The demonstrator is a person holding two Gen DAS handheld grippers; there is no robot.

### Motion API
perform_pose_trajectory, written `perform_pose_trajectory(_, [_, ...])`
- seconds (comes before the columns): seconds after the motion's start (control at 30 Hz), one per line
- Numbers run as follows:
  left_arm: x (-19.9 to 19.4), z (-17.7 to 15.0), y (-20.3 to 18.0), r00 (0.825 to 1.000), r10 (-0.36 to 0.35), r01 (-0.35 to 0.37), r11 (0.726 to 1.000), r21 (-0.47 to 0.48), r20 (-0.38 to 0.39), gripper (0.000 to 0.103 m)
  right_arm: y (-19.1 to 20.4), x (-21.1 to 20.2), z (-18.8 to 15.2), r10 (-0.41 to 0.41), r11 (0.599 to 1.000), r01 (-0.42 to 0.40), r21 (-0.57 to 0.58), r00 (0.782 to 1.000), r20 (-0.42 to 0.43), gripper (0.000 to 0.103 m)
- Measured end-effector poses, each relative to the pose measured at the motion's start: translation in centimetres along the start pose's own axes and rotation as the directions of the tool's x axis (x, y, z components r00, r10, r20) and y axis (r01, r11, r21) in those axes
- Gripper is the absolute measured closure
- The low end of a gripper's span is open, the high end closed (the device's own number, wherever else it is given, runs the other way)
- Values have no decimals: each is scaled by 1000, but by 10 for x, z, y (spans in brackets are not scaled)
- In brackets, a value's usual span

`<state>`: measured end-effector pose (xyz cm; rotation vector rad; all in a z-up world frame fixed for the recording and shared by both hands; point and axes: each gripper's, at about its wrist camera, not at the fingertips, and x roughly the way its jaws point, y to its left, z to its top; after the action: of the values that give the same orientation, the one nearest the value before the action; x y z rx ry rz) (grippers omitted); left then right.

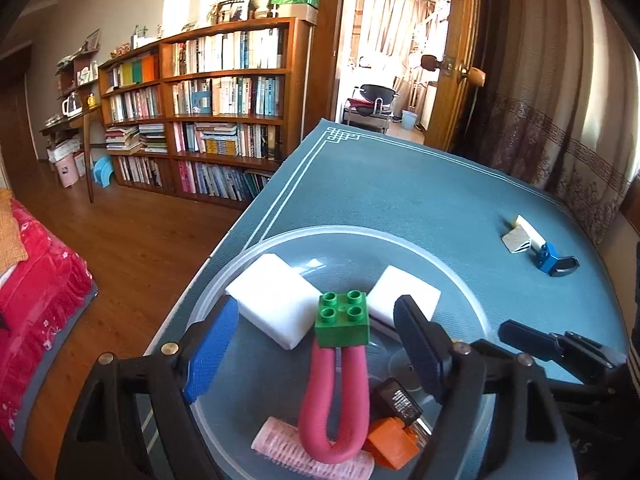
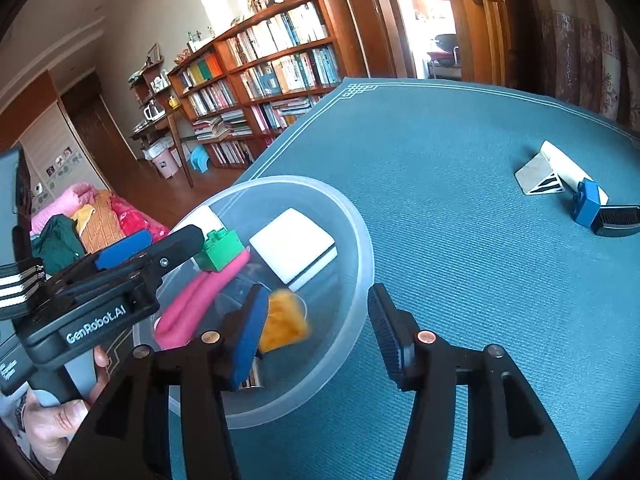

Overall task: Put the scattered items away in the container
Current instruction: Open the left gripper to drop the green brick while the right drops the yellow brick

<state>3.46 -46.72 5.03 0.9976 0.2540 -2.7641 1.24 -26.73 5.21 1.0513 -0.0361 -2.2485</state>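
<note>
A clear plastic bowl [image 1: 340,233] [image 2: 362,240] sits on the teal table mat. Inside lie two white blocks [image 1: 276,296], a bent pink foam curler [image 1: 332,400], a pink hair roller [image 1: 280,444], a black adapter [image 1: 400,400] and an orange block [image 1: 392,440], which looks blurred in the right wrist view. A green brick [image 1: 342,318] [image 2: 222,250] rests on the curler. My left gripper [image 1: 316,346] [image 2: 160,246] hangs open over the bowl, its pads clear of the brick. My right gripper [image 2: 318,332] is open above the bowl's near right rim, holding nothing.
Out on the mat at the right lie a white tube on a metal wedge [image 1: 520,236] [image 2: 544,172] and a blue piece with a black clip [image 1: 554,260] [image 2: 588,202]. The table's left edge drops to a wooden floor; bookshelves and a bed stand beyond.
</note>
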Motion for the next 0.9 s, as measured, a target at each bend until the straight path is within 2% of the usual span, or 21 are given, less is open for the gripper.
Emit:
perform_pose_trajectory(0.53, [0, -1, -10, 1000, 7, -7, 1000, 23, -13, 16, -16, -7, -7, -18, 999, 17, 43, 1000, 4, 47])
perform_pose_trajectory(0.9, [2, -3, -34, 1000, -15, 16, 998, 63, -24, 16, -50, -19, -13, -74, 990, 72, 123, 997, 12, 48])
